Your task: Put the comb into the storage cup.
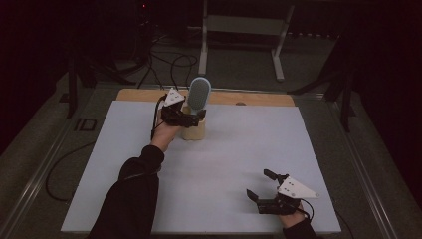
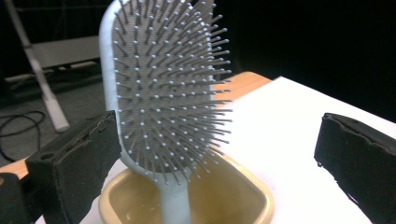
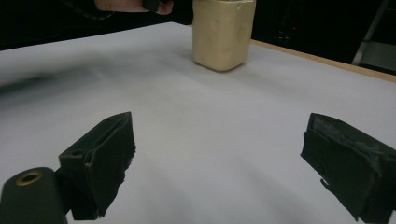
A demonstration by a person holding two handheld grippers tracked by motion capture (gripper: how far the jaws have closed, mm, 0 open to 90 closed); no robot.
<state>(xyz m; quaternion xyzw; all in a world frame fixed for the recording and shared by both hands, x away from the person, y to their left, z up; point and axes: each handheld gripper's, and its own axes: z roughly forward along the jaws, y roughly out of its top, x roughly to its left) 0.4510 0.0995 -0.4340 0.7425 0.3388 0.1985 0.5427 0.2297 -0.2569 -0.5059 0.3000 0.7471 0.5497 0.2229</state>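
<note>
A person sits at a desk (image 1: 214, 164) covered with a white sheet, holding a black two-jaw tool in each hand. Toward the far side of the desk, left of centre, a cream-coloured cup (image 1: 193, 130) stands upright, and a pale blue hairbrush (image 1: 198, 93) stands in it with the handle down and the oval head rising above the rim. In the left gripper view the brush head (image 2: 163, 88) faces the camera with its bristles, the handle drops into the open cup (image 2: 243, 196), and the brush leans against the near left part of the rim. The left tool (image 1: 191, 118) hovers at the top of the cup, its jaws spread wide, one on each side of the lower brush head; neither jaw presses on the brush. The person's left hand (image 1: 164, 135) and dark sleeve (image 1: 130, 199) reach in from the bottom of the high view. The right tool (image 1: 263, 185) rests low over the near right part of the desk, well apart from the cup, its jaws also spread wide with nothing between them. In the right gripper view the cup (image 3: 223, 32) stands far off across bare white sheet.
</note>
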